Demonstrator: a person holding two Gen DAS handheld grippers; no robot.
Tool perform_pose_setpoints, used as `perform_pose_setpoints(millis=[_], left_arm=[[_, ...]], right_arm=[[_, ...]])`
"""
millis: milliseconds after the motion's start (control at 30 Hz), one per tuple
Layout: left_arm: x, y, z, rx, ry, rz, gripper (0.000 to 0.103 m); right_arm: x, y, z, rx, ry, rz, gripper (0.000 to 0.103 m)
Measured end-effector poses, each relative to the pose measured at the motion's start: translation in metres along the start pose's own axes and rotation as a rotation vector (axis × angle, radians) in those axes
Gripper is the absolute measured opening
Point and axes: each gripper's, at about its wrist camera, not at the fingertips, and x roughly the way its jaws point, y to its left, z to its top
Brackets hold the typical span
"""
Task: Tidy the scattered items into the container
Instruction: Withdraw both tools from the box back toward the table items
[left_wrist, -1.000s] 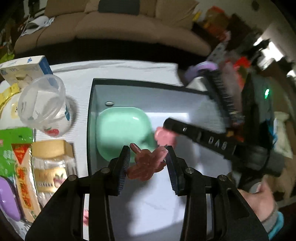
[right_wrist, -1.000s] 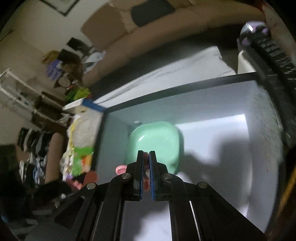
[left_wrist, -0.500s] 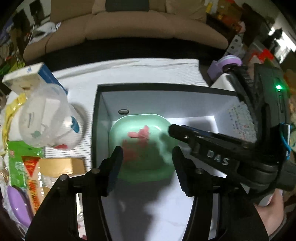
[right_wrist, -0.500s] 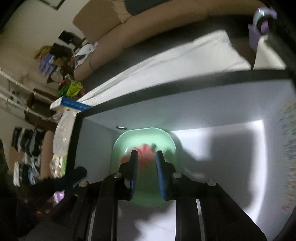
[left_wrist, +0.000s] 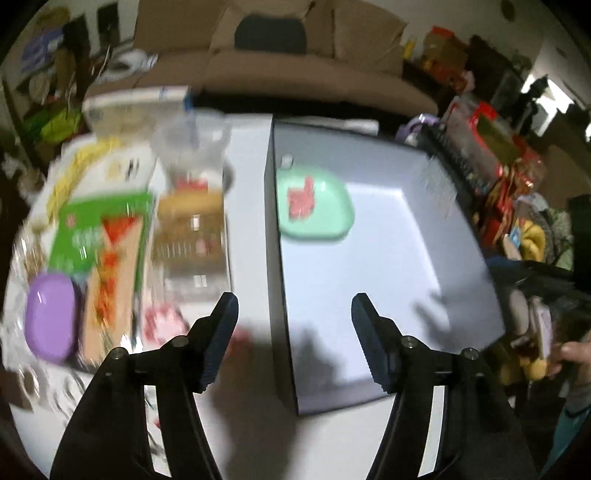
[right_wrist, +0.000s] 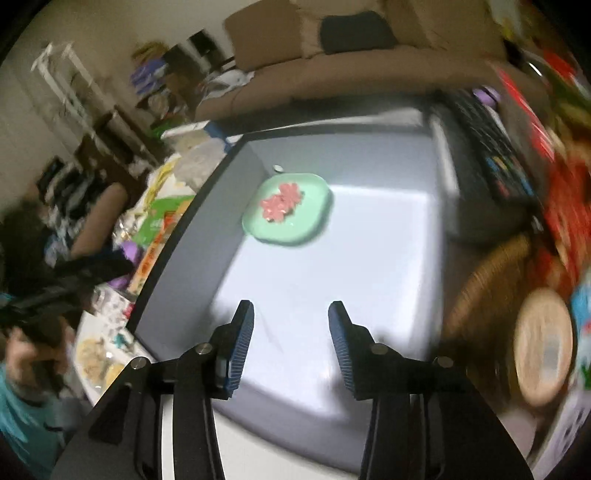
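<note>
A grey box with a dark rim (left_wrist: 274, 236) (right_wrist: 184, 229) stands on the white table. Inside, at its far left corner, lies a mint green dish (left_wrist: 325, 218) (right_wrist: 306, 218) with pink flower-shaped pieces (left_wrist: 301, 199) (right_wrist: 280, 205) on it. My left gripper (left_wrist: 293, 339) hangs over the box's near left wall, jaws opening, nothing between them. My right gripper (right_wrist: 290, 339) hovers above the box's near floor, jaws opening and empty. More pink pieces (left_wrist: 162, 325) lie blurred on the table left of the box.
Left of the box sit a purple dish (left_wrist: 50, 321), a green and orange packet (left_wrist: 99, 240), a jar (left_wrist: 192, 229) and a clear cup (left_wrist: 192, 144). A wicker basket (right_wrist: 495, 280) and a round wooden lid (right_wrist: 543, 347) stand right. A sofa (left_wrist: 295, 77) lies behind.
Both grippers let go of their pink pieces, which now lie on the green dish. Both have opened and pulled back toward the near edge of the box.
</note>
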Motion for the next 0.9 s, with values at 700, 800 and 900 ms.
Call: perform_pose_setpoints(millis=[700, 800, 900], left_arm=[[0.032, -0.038, -0.042, 0.007, 0.092, -0.001, 0.05], [0.028, -0.033, -0.042, -0.008, 0.094, -0.033, 0.05], [0.001, -0.016, -0.041, -0.02, 0.027, -0.08, 0.052]], right_arm=[[-0.003, -0.009, -0.047, -0.03, 0.051, -0.226, 0.051], [-0.007, -0.007, -0.044, -0.025, 0.036, -0.23, 0.051], [-0.021, 0.006, -0.043, -0.06, -0.01, -0.269, 0.051]])
